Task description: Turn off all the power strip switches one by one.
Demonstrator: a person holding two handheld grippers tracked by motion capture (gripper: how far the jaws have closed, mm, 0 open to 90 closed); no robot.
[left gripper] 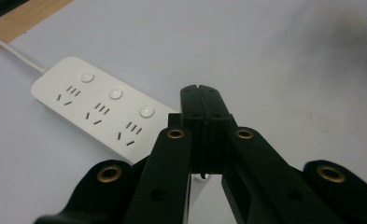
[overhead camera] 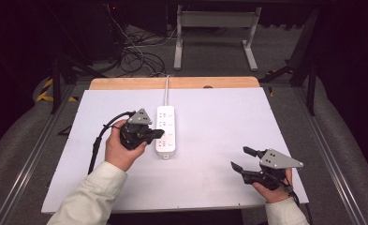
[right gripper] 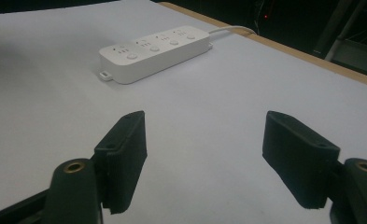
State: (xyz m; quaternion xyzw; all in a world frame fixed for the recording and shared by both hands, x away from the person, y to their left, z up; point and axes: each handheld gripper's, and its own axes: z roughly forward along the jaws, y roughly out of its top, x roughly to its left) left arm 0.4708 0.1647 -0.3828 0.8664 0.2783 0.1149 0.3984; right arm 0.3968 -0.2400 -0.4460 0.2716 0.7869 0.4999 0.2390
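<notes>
Left tongs point(overhead camera: 157, 133) are pinched fully together with nothing between them, tips poised at the near left side of the white power strip point(overhead camera: 166, 130). In the left gripper view the closed tips point(left gripper: 201, 91) sit just beside the strip's point(left gripper: 102, 109) nearest round button; whether they touch the casing, I can't tell. My read: this is a button press being lined up, with the closed tips serving as a poker, and the press itself is not yet visibly made. All three buttons in that view look alike, so no switch state to report.

Right tongs point(overhead camera: 241, 158) are spread wide and empty, waiting near the surface's point(overhead camera: 219, 187) near right corner, well apart from the strip.

The strip lies lengthwise in the middle, toward the far edge, its cord point(overhead camera: 166, 91) running off over that edge. Plenty of bare surface on both sides and toward the near edge; the cord is the only thing to steer around.
</notes>
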